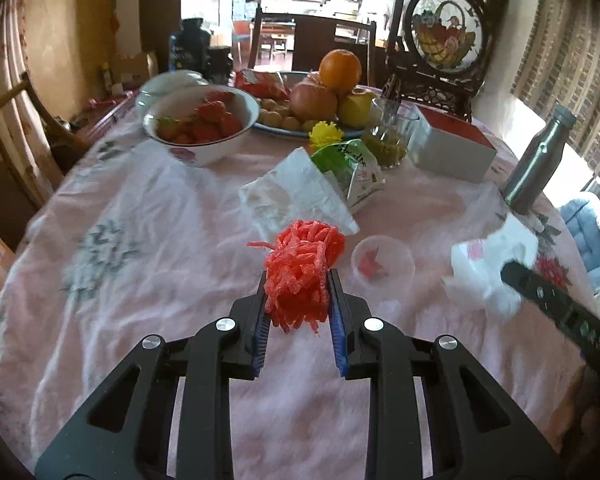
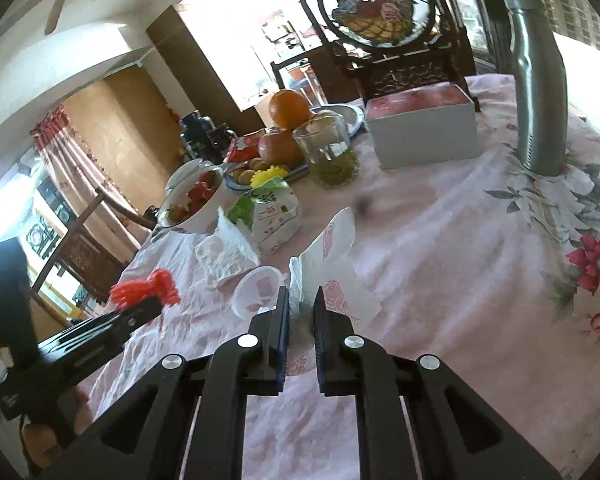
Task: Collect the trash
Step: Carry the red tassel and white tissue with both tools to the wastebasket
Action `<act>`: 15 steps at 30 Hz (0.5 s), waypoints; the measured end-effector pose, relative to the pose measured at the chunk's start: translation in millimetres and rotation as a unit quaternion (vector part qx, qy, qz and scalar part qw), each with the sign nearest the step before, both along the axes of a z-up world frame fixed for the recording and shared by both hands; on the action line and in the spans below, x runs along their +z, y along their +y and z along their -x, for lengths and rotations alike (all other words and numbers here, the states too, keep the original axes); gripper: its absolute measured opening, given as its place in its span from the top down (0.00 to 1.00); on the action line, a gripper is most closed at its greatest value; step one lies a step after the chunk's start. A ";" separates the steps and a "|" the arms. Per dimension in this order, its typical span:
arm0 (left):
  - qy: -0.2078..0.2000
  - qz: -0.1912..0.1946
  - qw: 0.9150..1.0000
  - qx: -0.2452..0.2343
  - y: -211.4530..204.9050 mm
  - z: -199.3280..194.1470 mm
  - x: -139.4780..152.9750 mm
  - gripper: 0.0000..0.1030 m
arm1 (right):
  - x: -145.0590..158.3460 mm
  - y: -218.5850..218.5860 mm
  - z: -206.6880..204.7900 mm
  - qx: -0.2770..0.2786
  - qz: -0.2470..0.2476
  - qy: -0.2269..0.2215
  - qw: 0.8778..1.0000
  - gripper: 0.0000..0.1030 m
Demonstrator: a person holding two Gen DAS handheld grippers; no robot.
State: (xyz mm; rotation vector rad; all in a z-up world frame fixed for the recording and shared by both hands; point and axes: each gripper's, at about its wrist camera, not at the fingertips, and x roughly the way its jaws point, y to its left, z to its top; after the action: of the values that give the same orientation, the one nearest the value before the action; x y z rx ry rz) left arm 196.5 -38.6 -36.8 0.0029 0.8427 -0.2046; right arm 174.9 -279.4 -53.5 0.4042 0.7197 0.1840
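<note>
My left gripper [image 1: 298,280] is shut on a crumpled red net bundle [image 1: 306,256], held just above the pink floral tablecloth [image 1: 140,280]. In the right wrist view that red bundle [image 2: 156,288] shows at the left, in the left gripper [image 2: 140,312]. My right gripper [image 2: 302,296] is shut on a white rose-printed napkin [image 2: 332,256], which sticks up between its fingers. The same napkin [image 1: 488,264] appears at the right of the left wrist view. A small clear plastic cup [image 1: 382,266] lies between the two. Behind it lie a white tissue [image 1: 296,196] and a green-white snack wrapper [image 1: 352,168].
Further back stand a bowl of strawberries [image 1: 204,120], a fruit plate with an orange [image 1: 340,68], a glass [image 1: 392,136] and a white box with a red top [image 1: 452,148]. A steel bottle [image 1: 540,156] stands at the right edge, an ornamental screen [image 1: 440,40] behind.
</note>
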 end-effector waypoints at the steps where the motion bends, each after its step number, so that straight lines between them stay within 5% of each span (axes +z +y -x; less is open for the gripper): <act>1: -0.005 -0.002 1.000 0.005 5.9 9.1 2.5 0.74 | 0.1 3.6 0.5 0.008 -0.003 0.001 1.000 0.88; 15: -0.055 -0.003 0.994 0.091 92.0 114.4 26.8 0.74 | 22.3 97.7 55.9 0.115 0.061 -0.014 0.991 0.89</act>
State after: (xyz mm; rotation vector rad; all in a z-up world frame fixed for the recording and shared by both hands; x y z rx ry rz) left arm 82.0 53.4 -10.0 -0.0561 0.7286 -0.0310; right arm 119.0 -181.7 -31.2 0.2009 0.7449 0.3613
